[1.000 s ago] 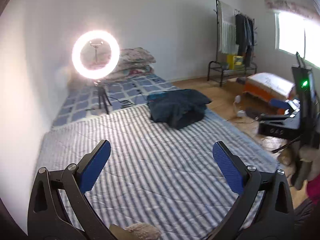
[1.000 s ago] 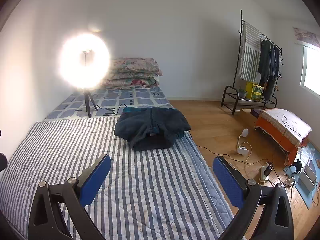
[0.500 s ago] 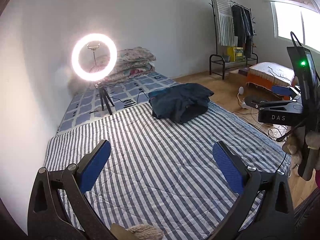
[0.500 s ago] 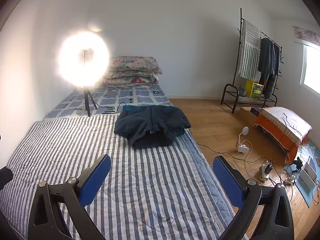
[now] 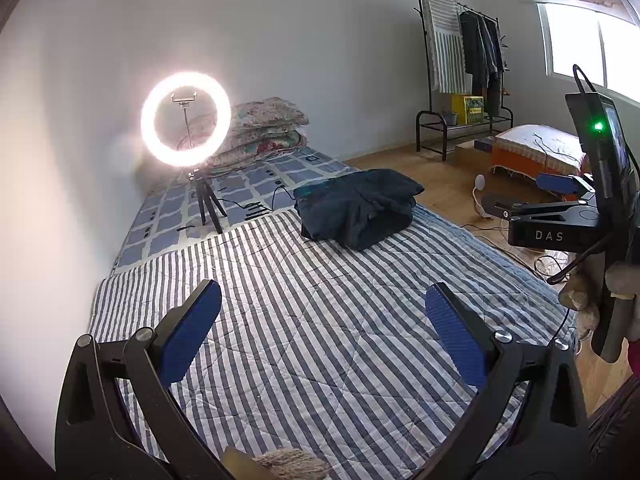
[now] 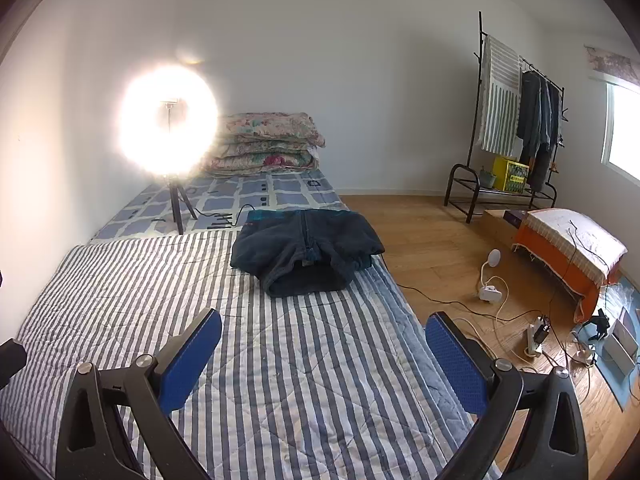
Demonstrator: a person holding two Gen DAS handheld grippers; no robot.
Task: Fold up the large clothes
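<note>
A dark blue fleece jacket (image 5: 358, 208) lies folded in a bundle at the far right of the striped quilt (image 5: 312, 320). It also shows in the right wrist view (image 6: 308, 250), zipper up. My left gripper (image 5: 320, 328) is open and empty, held above the near part of the quilt, well short of the jacket. My right gripper (image 6: 322, 354) is open and empty, above the quilt's near right part. The right gripper also shows from the side in the left wrist view (image 5: 556, 216), at the right.
A lit ring light on a tripod (image 5: 186, 120) stands at the back left on a checked mat (image 5: 240, 184). Folded floral quilts (image 6: 268, 140) lie against the wall. Right of the bed is wood floor with cables (image 6: 496, 308), a clothes rack (image 6: 516, 120) and an orange-draped bench (image 6: 572, 248).
The left wrist view has risen and tilted, so the jacket sits lower and further left in it. The right wrist view has barely shifted. Both grippers stay open.
</note>
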